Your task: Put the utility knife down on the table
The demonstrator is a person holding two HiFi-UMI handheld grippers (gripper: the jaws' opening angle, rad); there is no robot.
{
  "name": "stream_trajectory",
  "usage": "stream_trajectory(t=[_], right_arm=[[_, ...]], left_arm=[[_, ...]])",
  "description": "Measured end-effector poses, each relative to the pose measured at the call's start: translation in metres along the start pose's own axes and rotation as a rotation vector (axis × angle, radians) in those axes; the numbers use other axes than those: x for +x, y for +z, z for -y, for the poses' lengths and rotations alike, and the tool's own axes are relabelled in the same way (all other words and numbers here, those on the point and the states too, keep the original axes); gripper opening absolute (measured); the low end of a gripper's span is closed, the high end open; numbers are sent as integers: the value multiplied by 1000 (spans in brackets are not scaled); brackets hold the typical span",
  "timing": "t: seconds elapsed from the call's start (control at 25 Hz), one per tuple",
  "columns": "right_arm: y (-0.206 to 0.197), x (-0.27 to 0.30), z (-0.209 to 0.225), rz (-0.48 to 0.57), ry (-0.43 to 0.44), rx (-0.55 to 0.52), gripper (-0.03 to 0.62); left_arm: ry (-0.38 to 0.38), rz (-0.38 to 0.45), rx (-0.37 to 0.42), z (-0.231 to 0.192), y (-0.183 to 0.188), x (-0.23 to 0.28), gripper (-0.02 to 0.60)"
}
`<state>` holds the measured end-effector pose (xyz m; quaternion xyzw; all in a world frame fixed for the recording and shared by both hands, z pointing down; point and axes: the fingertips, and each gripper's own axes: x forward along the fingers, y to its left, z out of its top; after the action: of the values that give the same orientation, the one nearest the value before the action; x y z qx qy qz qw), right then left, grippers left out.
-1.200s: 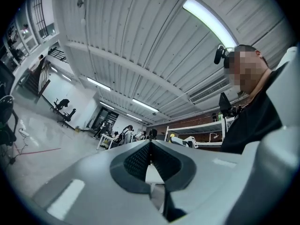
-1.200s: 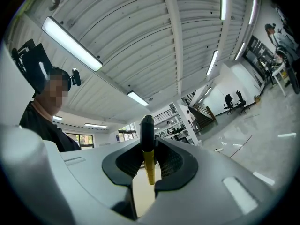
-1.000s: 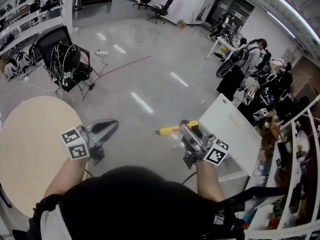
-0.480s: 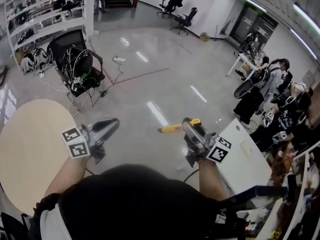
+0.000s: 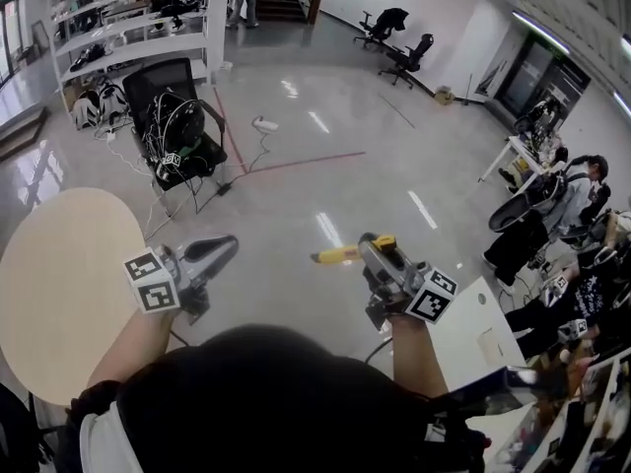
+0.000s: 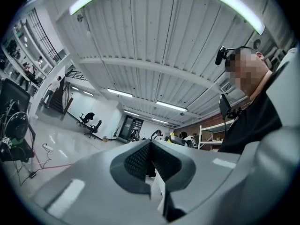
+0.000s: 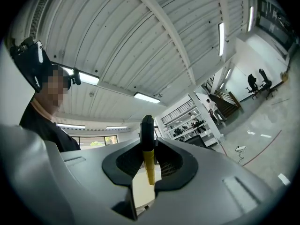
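The yellow utility knife (image 5: pixel 337 254) sticks out to the left of my right gripper (image 5: pixel 371 246), which is shut on it and held out in the air over the floor. In the right gripper view the knife (image 7: pixel 148 159) stands upright between the pads, its black end on top. My left gripper (image 5: pixel 223 248) hovers level beside it, shut with nothing in it; its pads (image 6: pixel 140 159) meet at the tip. A round beige table (image 5: pixel 65 286) lies at the left, just beyond the left gripper.
A white rectangular table (image 5: pixel 471 335) sits at the lower right. A black chair loaded with cables (image 5: pixel 175 126) stands on the glossy floor ahead, shelving (image 5: pixel 118 28) behind it. People sit at desks on the far right (image 5: pixel 567 205).
The whole view has swung left: the white table slid toward the lower right corner, the chair and shelves came toward the centre. Both grippers kept their pose, the knife still gripped.
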<state>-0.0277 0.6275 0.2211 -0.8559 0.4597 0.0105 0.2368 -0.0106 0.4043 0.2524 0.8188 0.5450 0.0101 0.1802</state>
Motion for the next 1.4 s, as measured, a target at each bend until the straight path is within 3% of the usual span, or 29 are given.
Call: stream_trajectory(t=[0.16,0.36,0.92,1.16,1.4], right_arm=[[4,13,26,-27,29,23,86],[2,53,56,-45,47,27,86],[11,243,113,-67,24,-29,86],[-4,304,159,-112,59,21,86],[-4,359,217,-150,176,79,86]], left_arm=[[37,-3,-7,-15,-2,13,0],[68,19,-21,-64,5,11,0],[29,64,-31,-247,86,-21,0],[115,71,-44,-310,98,-39,0],[289,97,-44,-361,101,-49,0]])
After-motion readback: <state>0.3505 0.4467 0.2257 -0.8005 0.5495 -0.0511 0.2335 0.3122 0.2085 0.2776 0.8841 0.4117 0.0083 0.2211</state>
